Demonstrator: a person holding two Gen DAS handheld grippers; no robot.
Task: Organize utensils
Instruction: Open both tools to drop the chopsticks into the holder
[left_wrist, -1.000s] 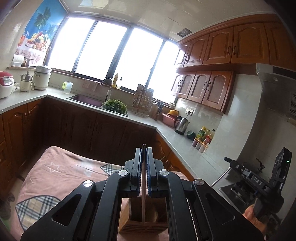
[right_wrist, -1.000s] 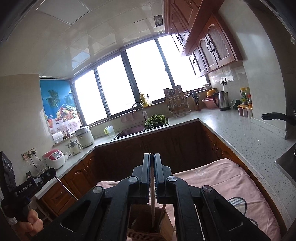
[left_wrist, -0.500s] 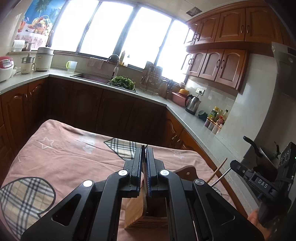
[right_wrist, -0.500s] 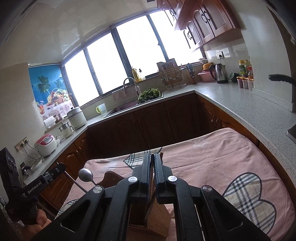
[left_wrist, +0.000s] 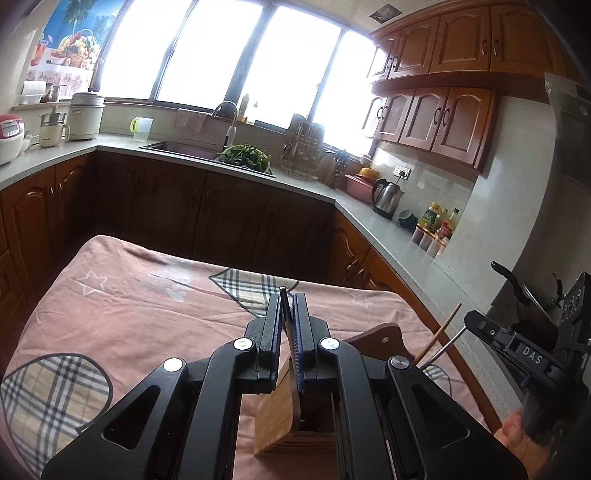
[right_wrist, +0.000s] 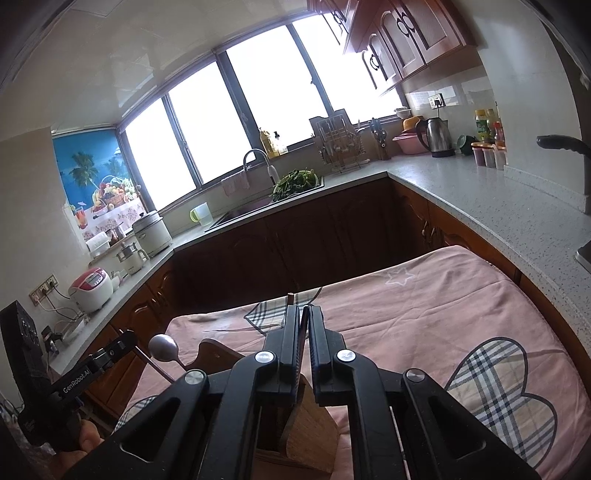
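Observation:
My left gripper (left_wrist: 286, 308) is shut on a thin dark utensil handle (left_wrist: 285, 314) that runs down into a wooden utensil holder (left_wrist: 280, 417) on the pink tablecloth. My right gripper (right_wrist: 303, 317) holds a thin wooden stick (right_wrist: 291, 299) and a dark handle against its left finger; the jaws stand slightly apart. The holder also shows in the right wrist view (right_wrist: 306, 435) below the fingers. A metal spoon bowl (right_wrist: 162, 346) and a wooden board (right_wrist: 214, 356) show beside the left gripper body.
The table wears a pink cloth with plaid hearts (right_wrist: 491, 391). Dark wood cabinets and a grey counter (left_wrist: 388, 229) wrap around it, with a sink (left_wrist: 177, 149), kettle (left_wrist: 386, 194) and bottles. A pan handle (right_wrist: 561, 142) juts over the right counter.
Both grippers have tilted downward over the holder, bringing the table into view. The utensils have slanted in the jaws, and the right jaws have opened slightly.

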